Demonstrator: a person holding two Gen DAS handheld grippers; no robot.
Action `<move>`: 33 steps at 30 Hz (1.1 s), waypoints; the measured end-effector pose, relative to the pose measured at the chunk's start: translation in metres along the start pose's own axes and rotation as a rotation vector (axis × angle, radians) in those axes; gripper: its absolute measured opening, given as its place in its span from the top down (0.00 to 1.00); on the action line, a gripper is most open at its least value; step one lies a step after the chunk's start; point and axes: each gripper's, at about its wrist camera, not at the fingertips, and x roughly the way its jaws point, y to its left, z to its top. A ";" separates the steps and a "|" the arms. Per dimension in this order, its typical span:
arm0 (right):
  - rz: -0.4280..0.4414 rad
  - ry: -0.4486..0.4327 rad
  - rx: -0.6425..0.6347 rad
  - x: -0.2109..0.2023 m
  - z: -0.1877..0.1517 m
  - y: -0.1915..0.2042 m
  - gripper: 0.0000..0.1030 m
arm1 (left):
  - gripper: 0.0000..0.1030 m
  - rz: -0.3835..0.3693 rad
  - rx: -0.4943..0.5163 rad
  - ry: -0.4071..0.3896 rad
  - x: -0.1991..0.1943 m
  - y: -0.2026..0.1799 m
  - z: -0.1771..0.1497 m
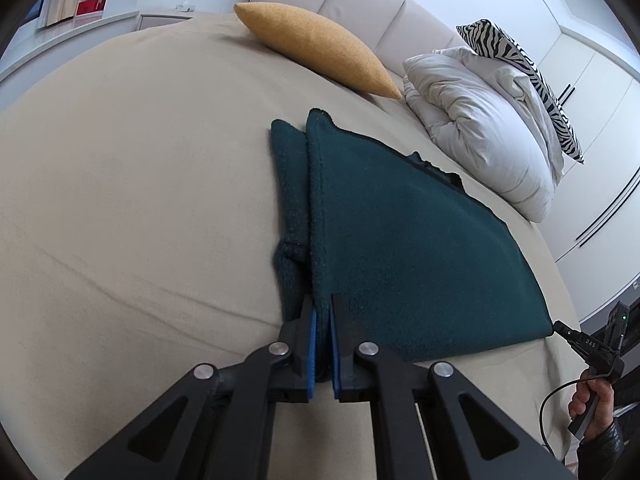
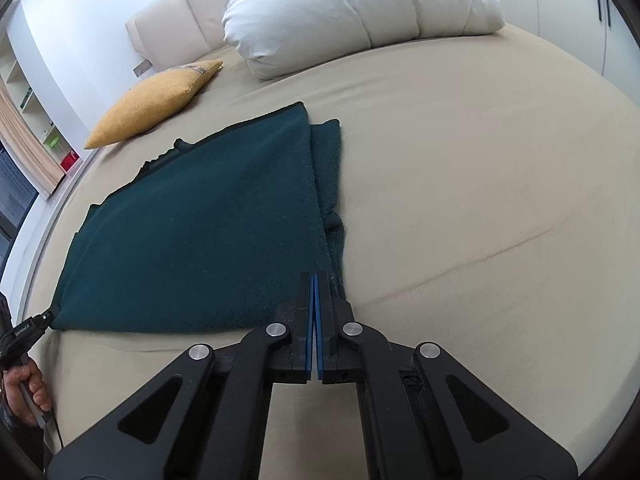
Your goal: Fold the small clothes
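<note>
A wide bed with a beige fitted sheet (image 1: 120,184) carries a crumpled white duvet (image 1: 480,120), a mustard-yellow wedge cushion (image 1: 316,46) and, nearer the viewer, the dark teal fleece garment (image 1: 400,232), lying flat and already doubled over, with a narrower layer showing along its left edge in the left wrist view. Its near hem runs crosswise between the two tools, while its folded side edges run away toward the headboard. The left gripper (image 1: 322,320) sits at the near left corner, jaws pinched onto the upper fleece layer, which shows between the blue pads (image 1: 313,344). The right gripper (image 2: 315,292) sits at the near right corner (image 2: 334,280), its pads pressed together; whether cloth is caught between them cannot be told. Both tools slant downward at the sheet, each nearest its own corner, so the coming fold probably carries the near hem away toward the far edge.
</note>
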 end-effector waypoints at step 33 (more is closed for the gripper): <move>-0.025 0.032 0.016 0.014 -0.013 -0.010 0.96 | 0.94 -0.009 0.028 0.052 0.002 0.005 -0.004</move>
